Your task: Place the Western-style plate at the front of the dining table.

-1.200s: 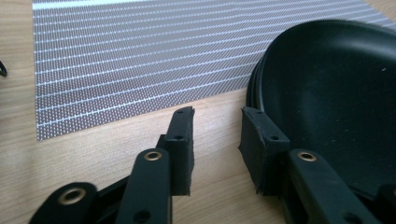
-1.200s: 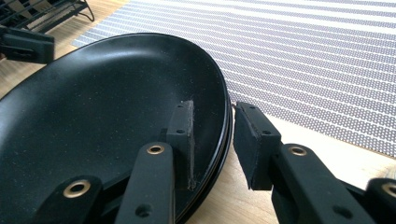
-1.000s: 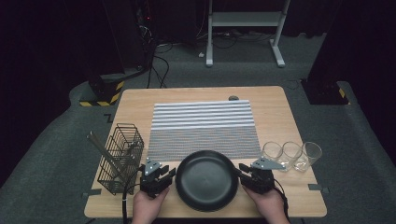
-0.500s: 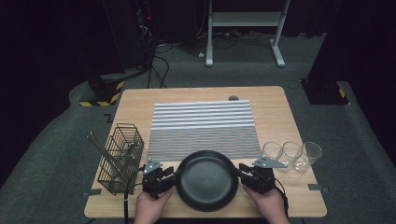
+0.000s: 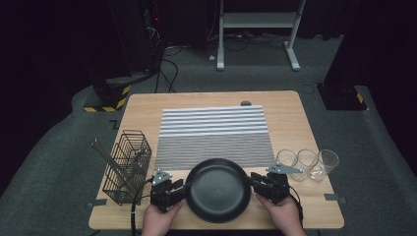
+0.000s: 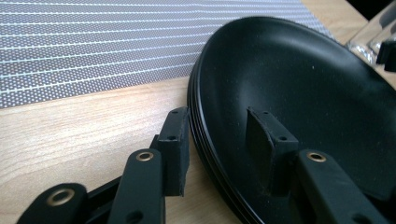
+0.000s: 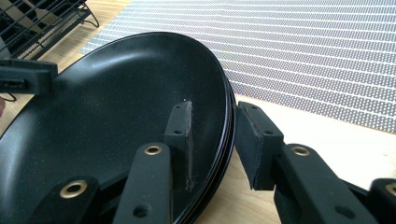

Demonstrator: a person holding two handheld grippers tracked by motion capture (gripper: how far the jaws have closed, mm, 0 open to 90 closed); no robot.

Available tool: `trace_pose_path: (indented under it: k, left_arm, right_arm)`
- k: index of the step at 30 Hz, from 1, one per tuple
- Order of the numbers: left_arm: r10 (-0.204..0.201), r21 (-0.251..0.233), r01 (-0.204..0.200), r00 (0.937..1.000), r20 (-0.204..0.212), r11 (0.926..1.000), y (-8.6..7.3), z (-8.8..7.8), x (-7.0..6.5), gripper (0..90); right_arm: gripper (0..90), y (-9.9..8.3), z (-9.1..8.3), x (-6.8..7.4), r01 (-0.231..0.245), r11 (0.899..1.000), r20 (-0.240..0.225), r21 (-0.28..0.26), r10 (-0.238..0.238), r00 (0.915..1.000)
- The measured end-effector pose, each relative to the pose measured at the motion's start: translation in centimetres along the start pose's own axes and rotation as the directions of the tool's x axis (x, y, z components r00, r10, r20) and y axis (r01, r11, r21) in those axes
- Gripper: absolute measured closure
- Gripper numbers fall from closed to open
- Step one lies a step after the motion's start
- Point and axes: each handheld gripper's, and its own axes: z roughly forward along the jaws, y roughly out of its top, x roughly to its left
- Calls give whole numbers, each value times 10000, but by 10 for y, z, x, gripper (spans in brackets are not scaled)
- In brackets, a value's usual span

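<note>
Two grippers at black plate stack [image 5: 218, 190], left gripper [image 5: 183, 189] at nine o'clock, jaws straddling rim, just opened, pads clear, right gripper [image 5: 252, 180] at three o'clock, jaws narrow around rim, contact unclear.

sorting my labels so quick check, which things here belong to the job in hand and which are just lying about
In the job:
- stack of black plates
- left tongs, astride its left rim
- right tongs, astride its right rim

Lying about:
- striped mat
- wire basket at the left
- three glasses at the right
- table
</note>
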Motion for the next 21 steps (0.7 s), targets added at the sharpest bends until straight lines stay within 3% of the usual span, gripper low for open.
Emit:
trace_pose_path:
  k: [7,12,14,17,21]
  left_arm:
    - [3,305,-11,9997,262,9995,4,4,-1,576]
    - [-49,554,24,9990,445,9985,6,5,0,487]
    - [7,551,-8,10000,1,9985,5,6,-2,452]
    - [-41,565,34,9999,111,9984,4,4,0,448]
    - [-273,529,252,9989,384,9983,4,3,2,441]
  right_arm:
    - [664,3,2,-2,-413,9991,2,62,413,9991]
    - [649,4,2,-3,-556,9984,-143,82,557,9983]
    - [629,5,2,-3,-587,9982,-252,131,590,9979]
    - [592,4,2,-3,-678,9974,-229,235,683,9974]
    - [523,4,3,-5,-791,9964,-655,316,810,9946]
